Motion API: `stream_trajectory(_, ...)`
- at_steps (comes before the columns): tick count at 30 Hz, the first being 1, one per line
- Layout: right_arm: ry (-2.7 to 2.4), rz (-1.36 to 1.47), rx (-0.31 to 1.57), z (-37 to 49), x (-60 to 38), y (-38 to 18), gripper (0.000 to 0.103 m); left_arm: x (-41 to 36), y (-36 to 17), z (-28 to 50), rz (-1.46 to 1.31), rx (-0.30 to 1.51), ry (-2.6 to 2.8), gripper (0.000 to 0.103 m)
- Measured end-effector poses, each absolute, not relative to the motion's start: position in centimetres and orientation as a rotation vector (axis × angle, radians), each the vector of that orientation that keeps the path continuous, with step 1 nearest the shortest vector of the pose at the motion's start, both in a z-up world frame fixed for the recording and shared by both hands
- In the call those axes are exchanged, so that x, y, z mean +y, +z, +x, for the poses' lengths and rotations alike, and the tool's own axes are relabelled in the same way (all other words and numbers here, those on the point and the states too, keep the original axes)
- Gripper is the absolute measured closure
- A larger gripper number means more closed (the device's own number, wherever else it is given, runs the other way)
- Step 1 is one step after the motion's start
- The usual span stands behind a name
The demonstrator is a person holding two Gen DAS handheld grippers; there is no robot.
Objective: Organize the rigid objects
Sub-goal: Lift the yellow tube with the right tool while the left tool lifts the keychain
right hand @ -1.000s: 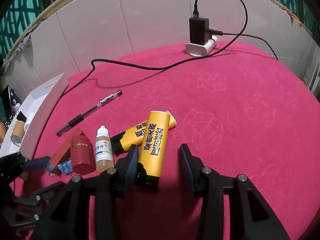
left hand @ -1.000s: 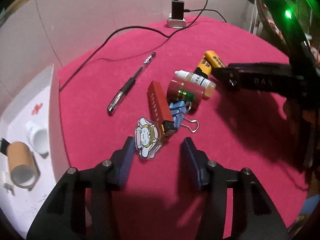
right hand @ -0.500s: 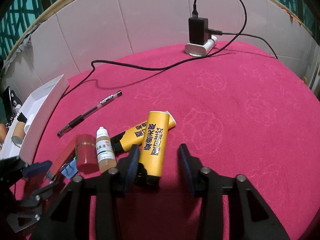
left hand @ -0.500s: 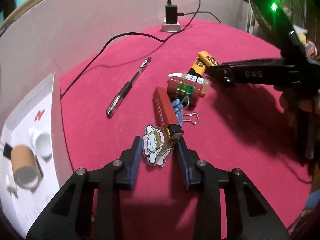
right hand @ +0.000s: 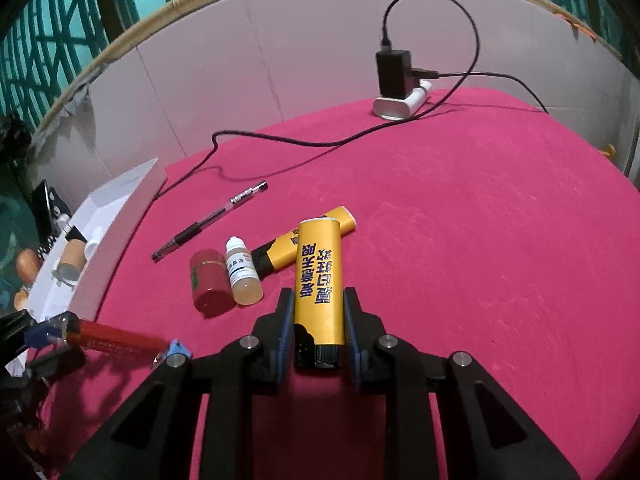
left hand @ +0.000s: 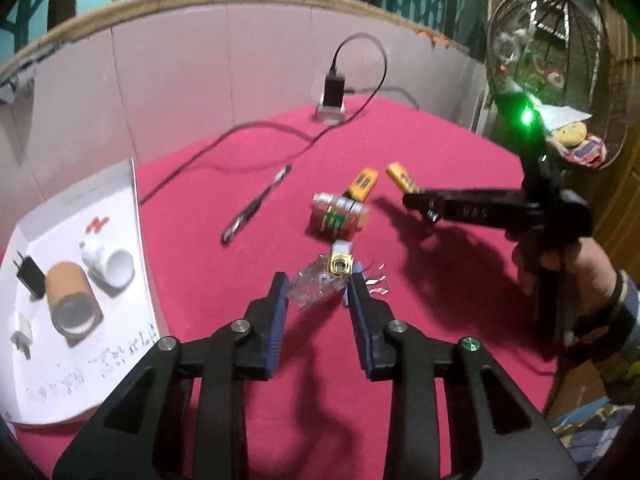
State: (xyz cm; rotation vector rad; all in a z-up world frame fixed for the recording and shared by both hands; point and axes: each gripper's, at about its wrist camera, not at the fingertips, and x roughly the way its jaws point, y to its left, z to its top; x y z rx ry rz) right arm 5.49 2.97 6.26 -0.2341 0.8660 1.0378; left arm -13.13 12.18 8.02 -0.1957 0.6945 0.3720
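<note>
My left gripper (left hand: pixel 316 284) is closing, its blue pads on a clear acrylic charm (left hand: pixel 308 290) and a red lighter (left hand: pixel 340 266) seen end-on. In the right wrist view the red lighter (right hand: pixel 116 338) hangs off the cloth from the left gripper (right hand: pixel 36 336), a blue binder clip (right hand: pixel 178 348) at its tip. My right gripper (right hand: pixel 318 294) is shut on a yellow tube (right hand: pixel 318 272), black cap toward the camera. On the red cloth lie a second yellow tube (right hand: pixel 288 246), a dropper bottle (right hand: pixel 242 276), a red bottle (right hand: pixel 210 282) and a pen (right hand: pixel 208 220).
A white tray (left hand: pixel 116 208) at the left holds a cardboard roll (left hand: pixel 70 300), a white pipe elbow (left hand: pixel 108 266) and a black plug (left hand: pixel 30 276). A charger on a white socket block (right hand: pixel 396 80) stands at the back, its cable (right hand: pixel 280 140) trailing across the cloth. A person's hand (left hand: pixel 576 264) holds the right gripper.
The left jaws closed around the charm and lighter and rose with them off the cloth. The right jaws closed on the yellow tube and lifted it slightly.
</note>
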Motion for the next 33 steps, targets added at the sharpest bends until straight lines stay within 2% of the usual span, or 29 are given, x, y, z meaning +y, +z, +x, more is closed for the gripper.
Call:
stream_trajectory(24, 1.129, -0.148, 0.773, 3.7, 0.9, 11.7, 0.080, 12.8, 13.1, -16.9, -0.246, 0.495, 0.414, 0.074)
stream_trajectory(33, 1.181, -0.164, 0.729, 1.7, 1.6, 13.5, 0.080, 13.7, 13.0, -18.0, -0.276, 0.482, 0.464, 0.074)
